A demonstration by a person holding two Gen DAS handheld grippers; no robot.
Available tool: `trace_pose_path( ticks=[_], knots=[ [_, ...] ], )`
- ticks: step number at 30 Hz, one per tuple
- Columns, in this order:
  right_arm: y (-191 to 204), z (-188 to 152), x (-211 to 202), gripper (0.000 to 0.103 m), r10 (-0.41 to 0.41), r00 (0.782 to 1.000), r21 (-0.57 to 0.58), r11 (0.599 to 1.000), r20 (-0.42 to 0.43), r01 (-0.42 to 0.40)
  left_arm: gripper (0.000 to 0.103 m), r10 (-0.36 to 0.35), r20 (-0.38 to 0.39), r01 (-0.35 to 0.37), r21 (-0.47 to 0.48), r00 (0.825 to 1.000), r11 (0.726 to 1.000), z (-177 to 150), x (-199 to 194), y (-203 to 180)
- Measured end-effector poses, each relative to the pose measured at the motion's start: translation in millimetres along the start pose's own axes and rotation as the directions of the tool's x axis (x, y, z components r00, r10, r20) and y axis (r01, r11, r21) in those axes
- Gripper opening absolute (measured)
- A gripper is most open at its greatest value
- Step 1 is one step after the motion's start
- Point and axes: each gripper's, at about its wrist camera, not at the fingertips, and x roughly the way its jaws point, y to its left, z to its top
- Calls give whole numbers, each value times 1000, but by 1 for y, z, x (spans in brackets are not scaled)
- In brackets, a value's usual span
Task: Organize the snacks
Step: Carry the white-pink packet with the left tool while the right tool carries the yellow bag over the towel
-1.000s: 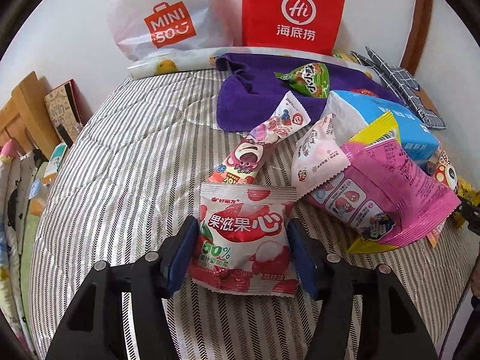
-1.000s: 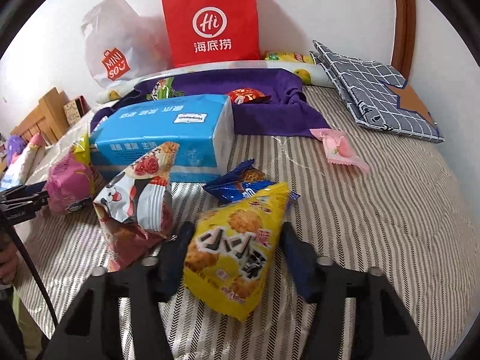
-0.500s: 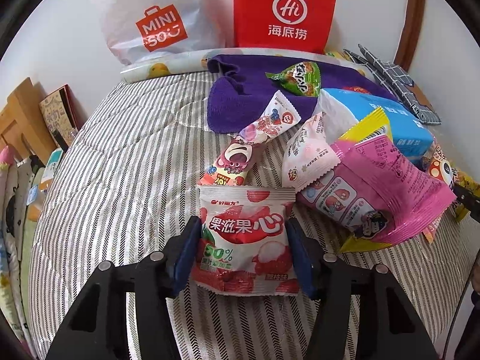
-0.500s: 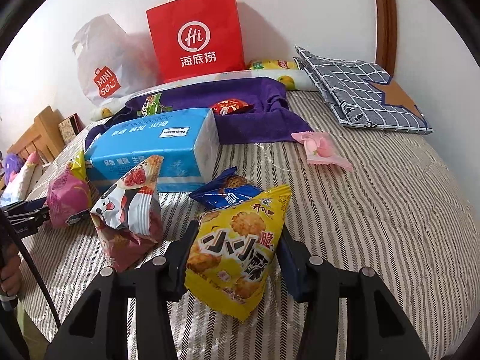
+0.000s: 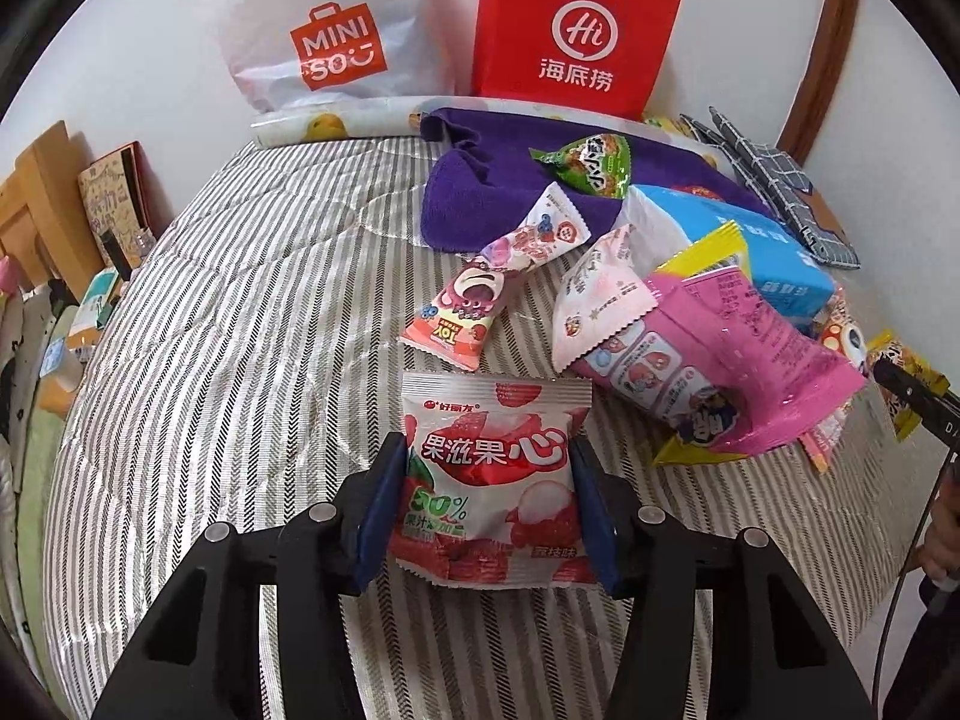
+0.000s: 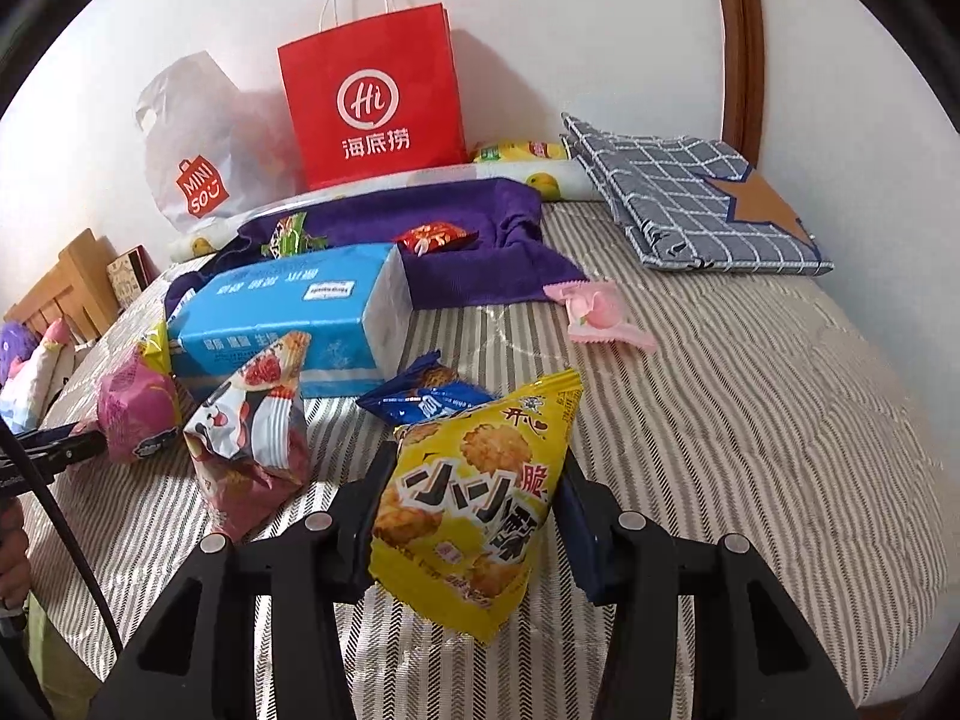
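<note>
Pinching a light, crinkly red-and-white lychee candy packet (image 5: 492, 480) by its side edges with my left claw (image 5: 487, 504); right claw (image 6: 474, 510) grips a puffy, crushable yellow cracker bag (image 6: 474, 498), both above the striped bed (image 5: 240, 360).

Left gripper (image 5: 487, 498) points steeply down toward the bed, both black arms low in its own view, blue pads closed against the two side edges of the red-and-white lychee snack packet (image 5: 492, 480). Right gripper (image 6: 471, 516) also tilted down, somewhat less steeply, jaws clamped on the sides of the yellow snack bag (image 6: 474, 504), which sits pinched between the pads. Tip of the left gripper shows at the left edge of the right view. Part of a hand (image 6: 13, 546) shows there too, mostly cut off.
</note>
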Motion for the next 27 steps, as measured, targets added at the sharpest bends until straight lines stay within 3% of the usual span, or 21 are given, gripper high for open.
trace_pose_path(
  ticks=[12, 22, 27],
  knots=[
    [10, 38, -9, 47, -15, 997, -40, 999, 79, 19, 53, -43, 55, 42, 26, 998, 999, 24, -19, -20],
    [28, 95, -2, 47, 41, 989, -60, 998, 142, -33, 53, -90, 120, 82, 64, 989, 995, 74, -26, -49],
    [37, 126, 14, 47, 66, 985, -73, 996, 159, -55, 53, -173, 97, 168, 55, 980, 984, 105, -10, -58]
  ],
)
